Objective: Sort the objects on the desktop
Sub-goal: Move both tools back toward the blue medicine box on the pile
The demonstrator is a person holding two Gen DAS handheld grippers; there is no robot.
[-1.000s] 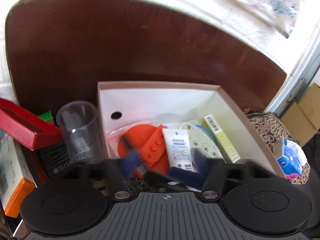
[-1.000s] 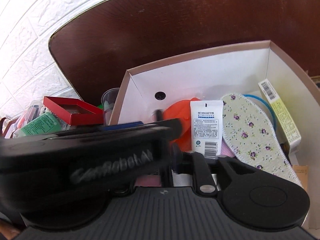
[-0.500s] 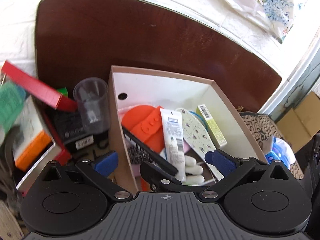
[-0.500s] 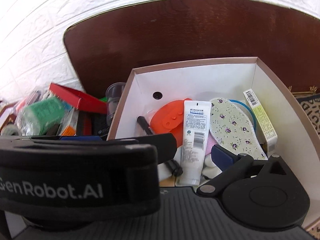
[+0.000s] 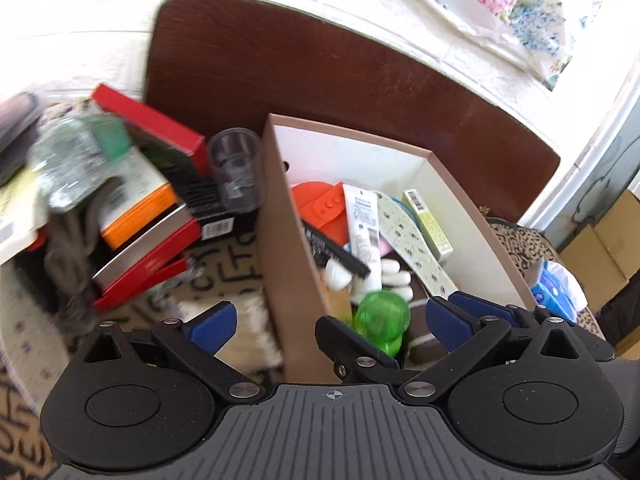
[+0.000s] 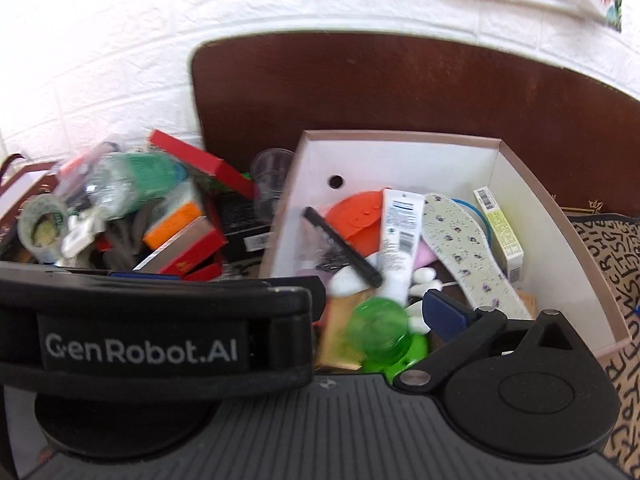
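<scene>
**Both grippers spread wide above a cardboard box of sorted odds and ends**

The left gripper point(image 5: 328, 320) tilts downward over the near end of the cardboard box point(image 5: 280, 240), its blue-padded fingers point(image 5: 212, 322) splayed to full width with nothing between them; one pad sits outside the box's left wall, the other inside it. The right gripper point(image 6: 360, 312) angles down over the same near end, jaws likewise wide and empty, though a black strap lettered "GenRobot.AI" point(image 6: 140, 348) hides its left finger.

Inside the box, the long items lie roughly parallel, running from its near end toward its far wall: a white squeeze tube point(image 6: 400, 236) with its crimped, barcoded end farthest away, a floral fabric insole point(image 6: 464, 248) with its rounded end toward the far wall, and a slim yellow-green carton point(image 6: 498, 232) against the right wall. A black comb point(image 6: 344, 246) crosses diagonally at the tube's left, over a flat orange silicone piece point(image 6: 356, 220). A translucent green plastic object point(image 6: 378, 328), rounded and glossy, rests at the near end; motion blur leaves its exact form unclear.

Left of the box stand a clear ribbed plastic cup point(image 5: 238, 168), stacked red boxes point(image 5: 160, 128) and a blurred green-labelled bottle point(image 6: 136, 180). Everything sits on a letter-patterned mat point(image 6: 616, 264).
</scene>
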